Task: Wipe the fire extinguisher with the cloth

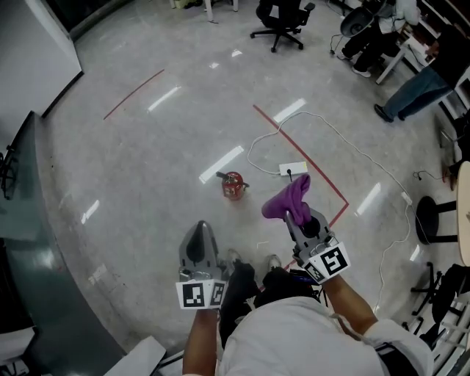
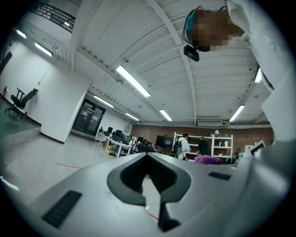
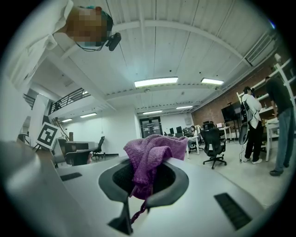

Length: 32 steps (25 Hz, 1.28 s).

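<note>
Right gripper (image 1: 297, 215) pinches cloth (image 1: 288, 198); left gripper (image 1: 200, 233) pressed together, empty. Extinguisher (image 1: 233, 185) stands upright on floor (image 1: 147, 161), well below: 10 o'clock from my cloth, 1 o'clock from left.

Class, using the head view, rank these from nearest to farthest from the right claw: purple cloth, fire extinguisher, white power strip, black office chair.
1. Purple cloth: gripped in the right claw itself.
2. Fire extinguisher, on the floor ahead and to the left, and white power strip, on the floor straight ahead: too close to call.
3. Black office chair: far across the room, at the top.
</note>
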{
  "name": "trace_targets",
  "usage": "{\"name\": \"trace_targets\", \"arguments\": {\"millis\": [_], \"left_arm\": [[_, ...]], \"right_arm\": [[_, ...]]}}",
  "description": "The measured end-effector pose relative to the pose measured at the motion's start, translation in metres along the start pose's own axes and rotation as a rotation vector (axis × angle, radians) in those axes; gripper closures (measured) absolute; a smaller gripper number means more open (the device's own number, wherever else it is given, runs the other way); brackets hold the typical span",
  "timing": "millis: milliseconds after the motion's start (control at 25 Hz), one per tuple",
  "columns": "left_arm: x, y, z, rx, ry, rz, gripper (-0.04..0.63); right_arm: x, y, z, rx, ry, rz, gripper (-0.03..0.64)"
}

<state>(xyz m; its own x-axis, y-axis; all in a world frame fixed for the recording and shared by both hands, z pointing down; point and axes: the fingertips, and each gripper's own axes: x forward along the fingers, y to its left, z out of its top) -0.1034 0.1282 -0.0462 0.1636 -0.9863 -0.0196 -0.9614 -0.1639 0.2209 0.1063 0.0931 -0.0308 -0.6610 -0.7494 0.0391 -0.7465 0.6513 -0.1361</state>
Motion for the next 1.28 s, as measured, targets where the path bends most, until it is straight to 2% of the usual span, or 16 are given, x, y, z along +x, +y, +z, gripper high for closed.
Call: {"name": "trace_targets", "arguments": {"millis": [200, 360, 480, 680, 800, 960, 1000, 1160, 1280], "left_arm": [[0.033, 0.032, -0.01, -0.008, 0.028, -0.088, 0.591], [0.052, 0.051, -0.036, 0.001, 0.051, -0.101, 0.591], [0.07, 0.067, -0.07, -0.003, 0.06, -0.1, 0.591], [0.094, 0.082, -0.154, -0.004, 0.056, -0.088, 0.591], [0.104, 0.083, -0.214, 0.004, 0.048, -0.111, 0.591], [0.115, 0.074, -0.295, 0.123, 0.042, -0.195, 0.591], [0.118, 0.077, -0.313, 0.109, 0.034, -0.188, 0.591], [0.13, 0.098, -0.38, -0.047, 0.014, -0.126, 0.591], [0.14, 0.102, -0.426, -0.05, 0.025, -0.138, 0.592]], "right_arm": [[0.032, -0.005, -0.012, 0.018, -0.001, -0.057, 0.568], [0.051, -0.019, -0.037, 0.015, 0.01, -0.071, 0.568], [0.068, -0.032, -0.069, 0.017, 0.013, -0.067, 0.568], [0.096, -0.059, -0.155, -0.007, 0.037, -0.024, 0.568], [0.113, -0.077, -0.212, -0.027, 0.045, 0.012, 0.568], [0.131, -0.094, -0.281, -0.04, 0.016, 0.055, 0.568], [0.134, -0.098, -0.297, -0.041, 0.008, 0.058, 0.568], [0.137, -0.111, -0.361, -0.056, 0.005, 0.066, 0.568], [0.139, -0.118, -0.405, -0.083, -0.002, 0.079, 0.568]]}}
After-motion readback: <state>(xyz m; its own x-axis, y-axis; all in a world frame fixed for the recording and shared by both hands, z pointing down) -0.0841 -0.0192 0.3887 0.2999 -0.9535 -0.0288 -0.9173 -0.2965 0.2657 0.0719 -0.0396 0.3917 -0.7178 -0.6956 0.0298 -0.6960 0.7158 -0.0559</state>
